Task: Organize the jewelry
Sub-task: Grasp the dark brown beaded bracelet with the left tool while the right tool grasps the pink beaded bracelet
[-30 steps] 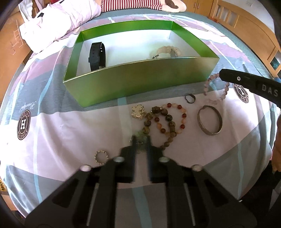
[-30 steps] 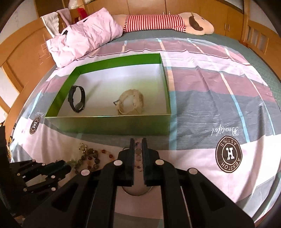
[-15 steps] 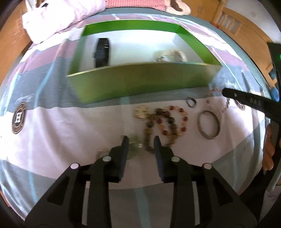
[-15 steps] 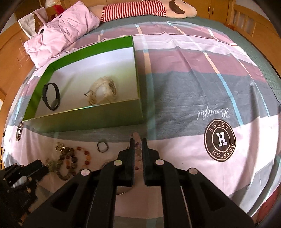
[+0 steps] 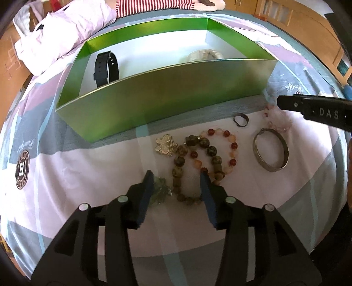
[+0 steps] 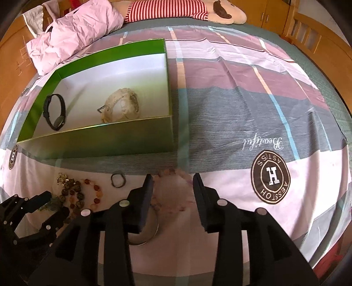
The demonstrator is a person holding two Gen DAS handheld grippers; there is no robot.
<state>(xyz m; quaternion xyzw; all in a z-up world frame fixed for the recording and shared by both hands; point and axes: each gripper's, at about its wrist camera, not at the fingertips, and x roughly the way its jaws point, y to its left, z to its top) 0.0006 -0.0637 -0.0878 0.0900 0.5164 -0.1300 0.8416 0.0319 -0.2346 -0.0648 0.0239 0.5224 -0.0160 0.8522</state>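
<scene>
A green box [image 5: 167,96] on the bed holds a black watch [image 5: 105,68] and a pale beaded bracelet [image 5: 204,55]. In front of it lie a gold brooch [image 5: 166,145], a dark bead bracelet [image 5: 179,173], a red and orange bead bracelet [image 5: 231,145], a small dark ring [image 5: 241,120], a silver bangle [image 5: 270,149] and a pink bead bracelet [image 5: 277,121]. My left gripper [image 5: 177,176] is open over the dark bead bracelet, a green trinket [image 5: 160,191] by its left finger. My right gripper [image 6: 172,179] is open around the pink bead bracelet [image 6: 173,193].
A crumpled pink pillow [image 6: 74,33] and a striped plush toy [image 6: 176,10] lie at the head of the bed. Wooden bed rails [image 6: 308,37] run along the right side. The box [image 6: 99,140] stands left of my right gripper.
Both grippers have opened from shut. The left one moved forward and right over the dark bead bracelet. The right one shifted right and lowered over the pink bracelet.
</scene>
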